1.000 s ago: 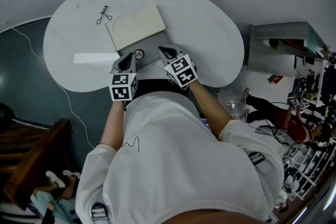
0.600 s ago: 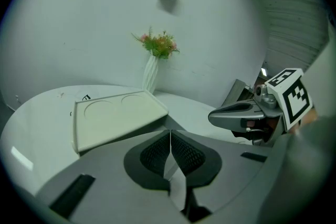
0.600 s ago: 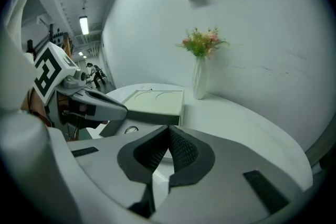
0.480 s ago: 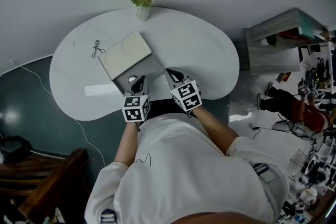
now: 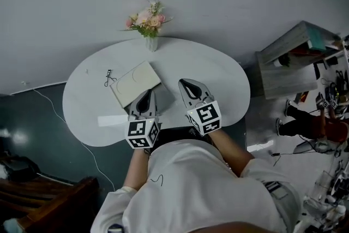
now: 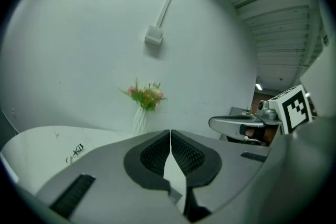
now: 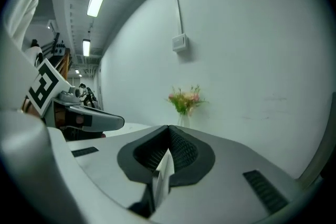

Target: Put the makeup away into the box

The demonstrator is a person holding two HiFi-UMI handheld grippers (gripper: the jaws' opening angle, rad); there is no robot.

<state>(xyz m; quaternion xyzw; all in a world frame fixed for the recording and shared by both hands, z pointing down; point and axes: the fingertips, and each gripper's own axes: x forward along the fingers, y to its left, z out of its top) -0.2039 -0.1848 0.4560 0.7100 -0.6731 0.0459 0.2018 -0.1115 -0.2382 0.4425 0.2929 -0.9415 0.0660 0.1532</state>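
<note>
In the head view an open box stands on the white table [image 5: 218,76]. Its cream lid [image 5: 135,83] is laid back to the left and its grey base [image 5: 166,96] lies between my two grippers. My left gripper [image 5: 146,96] hovers over the box's left part with jaws shut and empty [image 6: 170,134]. The right gripper [image 5: 187,84], just right of the box, is also shut with nothing in it [image 7: 169,128]. A black eyelash curler [image 5: 109,77] lies on the table left of the lid. What is inside the box is hidden by the left gripper.
A vase of pink flowers [image 5: 149,24] stands at the table's far edge by the wall. A white strip [image 5: 112,120] lies near the front left edge. A grey shelf unit [image 5: 294,57] stands to the right, and dark wooden furniture [image 5: 43,199] at lower left.
Both grippers have risen and come forward over the table, still shut. The small round item seen in the box earlier is now covered by the left gripper.
</note>
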